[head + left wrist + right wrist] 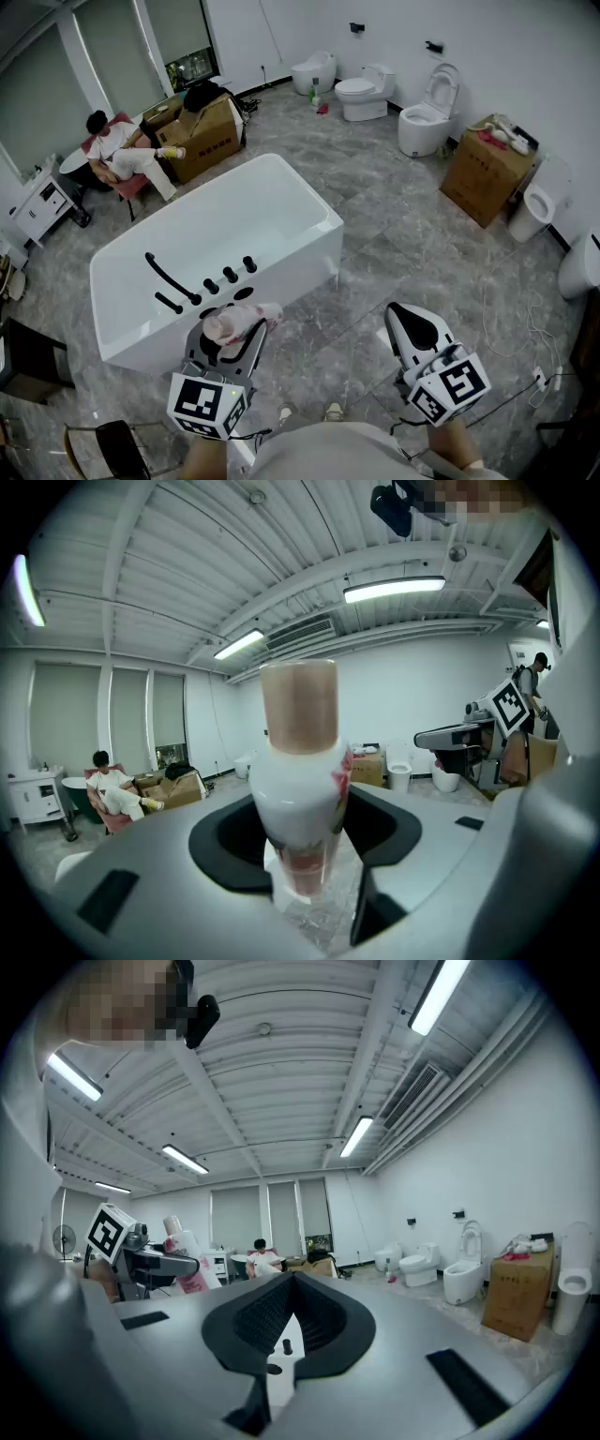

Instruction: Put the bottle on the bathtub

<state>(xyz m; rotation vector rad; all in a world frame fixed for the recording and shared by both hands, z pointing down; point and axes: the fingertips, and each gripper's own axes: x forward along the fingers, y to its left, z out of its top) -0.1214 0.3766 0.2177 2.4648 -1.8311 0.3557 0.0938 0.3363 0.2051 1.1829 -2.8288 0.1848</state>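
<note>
Bottle [298, 789] glossy white, tan cylindrical cap, gripped.

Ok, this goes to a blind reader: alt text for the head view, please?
The left gripper holds a white bottle by the tap end of a white bathtub; the right gripper is shut and empty. Toilets stand along the far wall.

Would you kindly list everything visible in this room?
bathtub: one, white, centre-left floor
tap fittings: one set, black, bathtub rim
toilets: at least five, white, far and right walls
cardboard boxes: at least two, brown, far left and right
seated person: one, red chair, far left
cabinet: one, white, left edge
bottle: one, white and pink, gripped near bathtub's front
left gripper: one, grey, shut on bottle
right gripper: one, grey, shut, empty
</note>
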